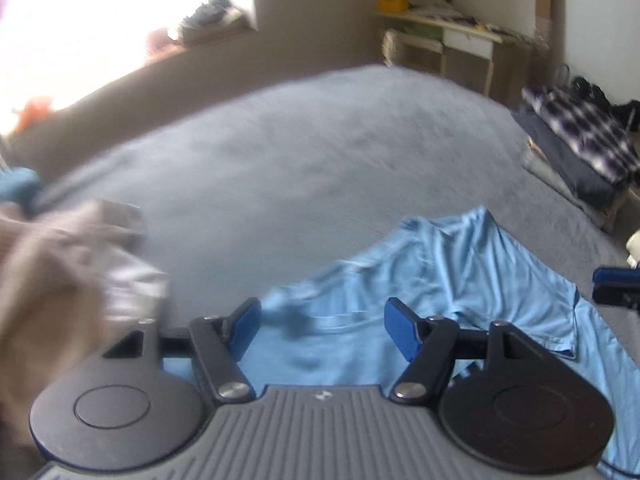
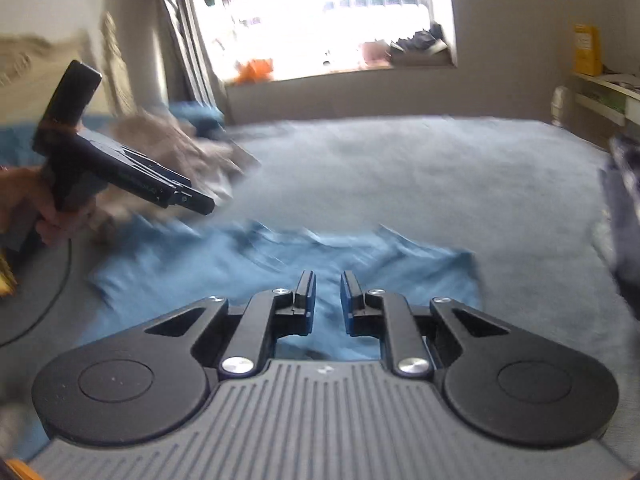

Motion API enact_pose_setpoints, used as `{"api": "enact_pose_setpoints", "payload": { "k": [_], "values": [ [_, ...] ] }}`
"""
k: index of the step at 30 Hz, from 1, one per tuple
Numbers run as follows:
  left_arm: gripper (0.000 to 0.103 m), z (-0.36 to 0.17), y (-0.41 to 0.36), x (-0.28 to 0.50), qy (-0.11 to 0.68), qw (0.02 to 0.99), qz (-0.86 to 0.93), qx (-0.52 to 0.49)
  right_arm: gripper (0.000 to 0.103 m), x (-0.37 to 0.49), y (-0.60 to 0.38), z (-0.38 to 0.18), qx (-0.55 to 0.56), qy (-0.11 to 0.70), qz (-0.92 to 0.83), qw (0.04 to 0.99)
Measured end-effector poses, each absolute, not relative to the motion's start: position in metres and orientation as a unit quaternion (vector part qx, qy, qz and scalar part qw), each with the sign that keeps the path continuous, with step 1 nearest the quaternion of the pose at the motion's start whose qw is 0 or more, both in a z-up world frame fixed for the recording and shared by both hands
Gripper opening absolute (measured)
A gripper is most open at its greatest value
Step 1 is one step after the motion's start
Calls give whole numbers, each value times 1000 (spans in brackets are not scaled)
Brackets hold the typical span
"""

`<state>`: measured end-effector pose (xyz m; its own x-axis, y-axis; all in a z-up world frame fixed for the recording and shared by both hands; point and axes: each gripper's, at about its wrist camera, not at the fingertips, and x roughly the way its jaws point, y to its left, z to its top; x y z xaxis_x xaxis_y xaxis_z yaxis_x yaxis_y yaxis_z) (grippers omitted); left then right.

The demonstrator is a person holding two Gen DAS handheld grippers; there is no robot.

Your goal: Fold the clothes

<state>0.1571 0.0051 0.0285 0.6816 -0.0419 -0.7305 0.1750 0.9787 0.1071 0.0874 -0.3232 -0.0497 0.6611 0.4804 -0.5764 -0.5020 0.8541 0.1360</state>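
Observation:
A light blue shirt [image 1: 460, 280] lies crumpled on the grey bed cover [image 1: 280, 160]. My left gripper [image 1: 323, 330] hovers over its near part, jaws wide open and holding nothing. At the right edge of the left wrist view is my right gripper [image 1: 616, 288], beside the shirt's sleeve. In the right wrist view the shirt [image 2: 240, 268] looks blurred. There my right gripper [image 2: 328, 298] is above it with a narrow gap between its pads and nothing in it. A hand [image 2: 24, 204] holds my left gripper [image 2: 196, 202] over the shirt's left side.
A heap of beige clothes [image 1: 60, 264] lies at the left of the bed. A folded pile topped by a plaid garment [image 1: 580, 136] sits at the bed's right edge. A desk [image 1: 452, 32] stands at the back wall, and a window sill [image 2: 340, 72] holds small items.

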Motion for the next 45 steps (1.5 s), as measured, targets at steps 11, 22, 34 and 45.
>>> {"api": "enact_pose_setpoints", "payload": {
  "k": [11, 22, 34, 45],
  "values": [
    [89, -13, 91, 31, 394, 919, 22, -3, 13, 48, -247, 2, 13, 298, 367, 881],
    [89, -73, 143, -1, 430, 896, 74, -81, 19, 66, -191, -5, 3, 424, 330, 843],
    [91, -98, 187, -2, 399, 900, 92, -148, 32, 126, -80, 3, -23, 440, 367, 819],
    [59, -128, 225, 24, 391, 897, 90, -185, 43, 185, 39, -52, -5, 479, 395, 784]
  ]
}}
